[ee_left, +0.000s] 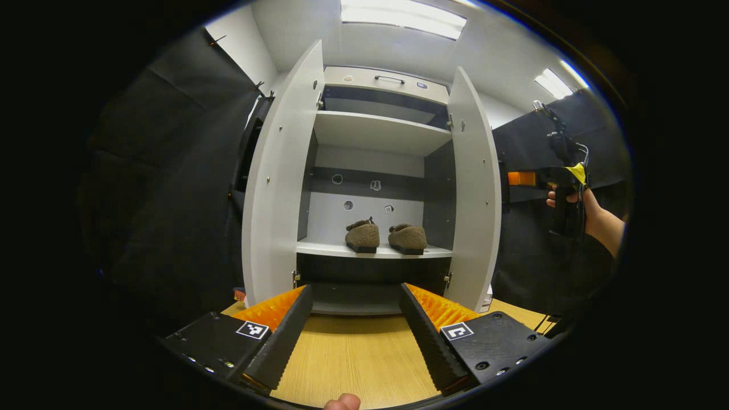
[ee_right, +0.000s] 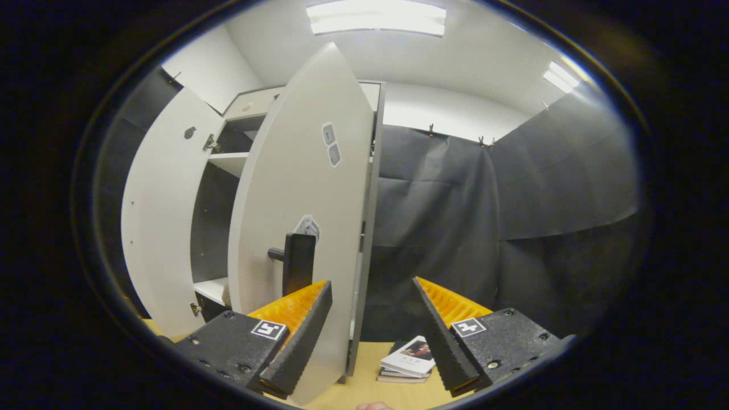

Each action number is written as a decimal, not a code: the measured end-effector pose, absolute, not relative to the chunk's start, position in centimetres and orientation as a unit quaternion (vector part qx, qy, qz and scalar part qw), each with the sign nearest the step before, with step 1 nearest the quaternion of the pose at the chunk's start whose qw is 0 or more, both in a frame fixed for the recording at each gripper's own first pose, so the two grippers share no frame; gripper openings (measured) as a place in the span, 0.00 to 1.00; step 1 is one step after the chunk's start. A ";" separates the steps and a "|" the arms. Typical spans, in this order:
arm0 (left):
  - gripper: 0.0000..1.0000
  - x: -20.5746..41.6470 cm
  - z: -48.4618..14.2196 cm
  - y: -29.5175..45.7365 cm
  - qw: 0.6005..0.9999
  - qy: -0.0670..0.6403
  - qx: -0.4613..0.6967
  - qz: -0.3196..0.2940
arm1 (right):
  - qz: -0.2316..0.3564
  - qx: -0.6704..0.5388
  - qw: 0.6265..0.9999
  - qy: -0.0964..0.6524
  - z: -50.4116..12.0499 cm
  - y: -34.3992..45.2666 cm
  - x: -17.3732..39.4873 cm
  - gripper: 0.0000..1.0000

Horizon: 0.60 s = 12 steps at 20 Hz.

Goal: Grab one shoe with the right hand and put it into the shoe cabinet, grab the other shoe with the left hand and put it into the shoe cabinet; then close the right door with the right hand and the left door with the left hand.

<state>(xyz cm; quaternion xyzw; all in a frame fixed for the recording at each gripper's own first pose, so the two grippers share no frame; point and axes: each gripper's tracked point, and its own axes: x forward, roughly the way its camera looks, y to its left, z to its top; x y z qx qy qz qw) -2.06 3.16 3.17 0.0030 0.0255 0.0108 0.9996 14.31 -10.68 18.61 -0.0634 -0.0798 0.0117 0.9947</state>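
Nearest the lens in the left gripper view, the left gripper [ee_left: 356, 310] has its fingers spread wide with nothing between them, above a wooden tabletop [ee_left: 353, 359]. Beyond it stands the shoe cabinet [ee_left: 379, 134], both doors swung outward: the left door [ee_left: 279, 182] and the right door [ee_left: 475, 188]. Two brown shoes sit side by side on the lower shelf [ee_left: 373, 249], toes pointing inward: the left shoe [ee_left: 363, 235] and the right shoe [ee_left: 408, 238], close together but apart. An upper shelf [ee_left: 379, 130] lies above them, and a dark handle [ee_left: 389, 79] is fixed on the cabinet's top panel. At the right of this view, a hand [ee_left: 575, 205] holds the right gripper [ee_left: 521, 179] just beyond the outer face of the right door; from here its opening cannot be judged.

In the right gripper view, that gripper's own fingers [ee_right: 373, 307] stand wide apart, holding nothing. One finger [ee_right: 299, 336] lies in front of the right door's outer face, just below the door's black handle [ee_right: 297, 263]; whether it touches the door cannot be told. A small stack of books [ee_right: 410, 359] lies on the tabletop between the fingers, against the black cloth wall [ee_right: 501, 210].
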 end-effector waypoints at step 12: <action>0.94 -2.8 2.9 5.1 0.999 0.036 -0.006 0.037 | 0.083 -0.066 0.991 -0.077 17.5 -0.5 20.2 0.93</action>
